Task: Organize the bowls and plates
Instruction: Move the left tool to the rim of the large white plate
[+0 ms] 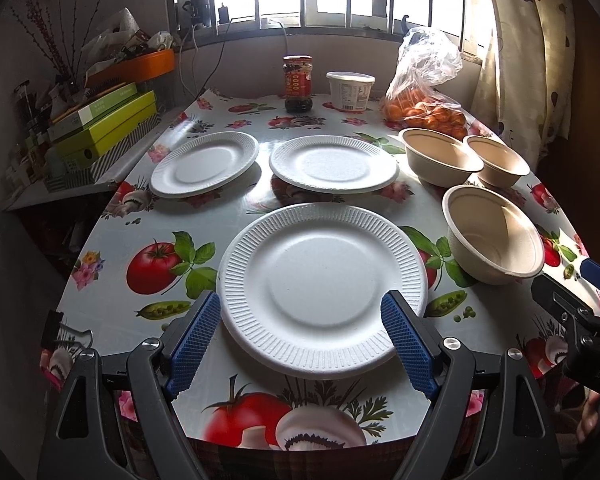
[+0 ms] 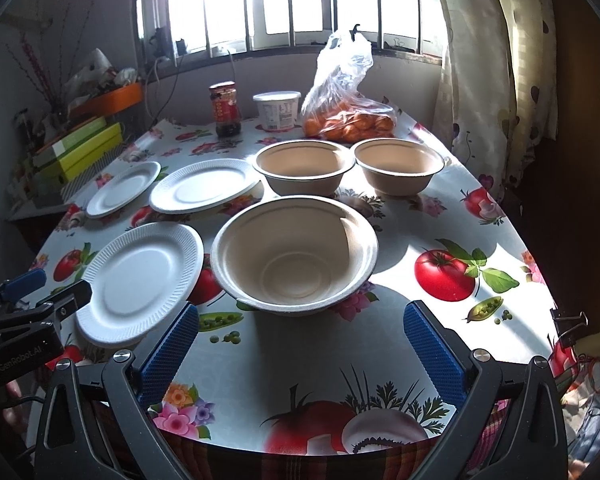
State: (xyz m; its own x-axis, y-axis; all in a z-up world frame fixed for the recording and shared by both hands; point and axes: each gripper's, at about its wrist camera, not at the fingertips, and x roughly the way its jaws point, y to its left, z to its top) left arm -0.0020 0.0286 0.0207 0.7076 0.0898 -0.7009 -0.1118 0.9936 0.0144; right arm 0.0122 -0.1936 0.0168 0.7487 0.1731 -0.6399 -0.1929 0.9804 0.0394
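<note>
Three white ribbed plates lie on the table: a near plate (image 1: 320,292) (image 2: 140,282), a far left plate (image 1: 204,164) (image 2: 122,188) and a far middle plate (image 1: 334,164) (image 2: 204,186). Three beige bowls stand upright: a near bowl (image 1: 496,234) (image 2: 296,252) and two far bowls (image 1: 440,154) (image 1: 498,160) (image 2: 304,166) (image 2: 398,164). My left gripper (image 1: 306,320) is open, its blue pads either side of the near plate's front rim. My right gripper (image 2: 300,332) is open and empty, just in front of the near bowl.
At the table's far end stand a sauce jar (image 1: 297,84), a white tub (image 1: 350,90) and a plastic bag of oranges (image 1: 424,108). Green boxes (image 1: 108,124) and clutter sit on a shelf to the left. A curtain (image 1: 540,60) hangs on the right. Binder clips hold the tablecloth (image 1: 140,220) at the front edge.
</note>
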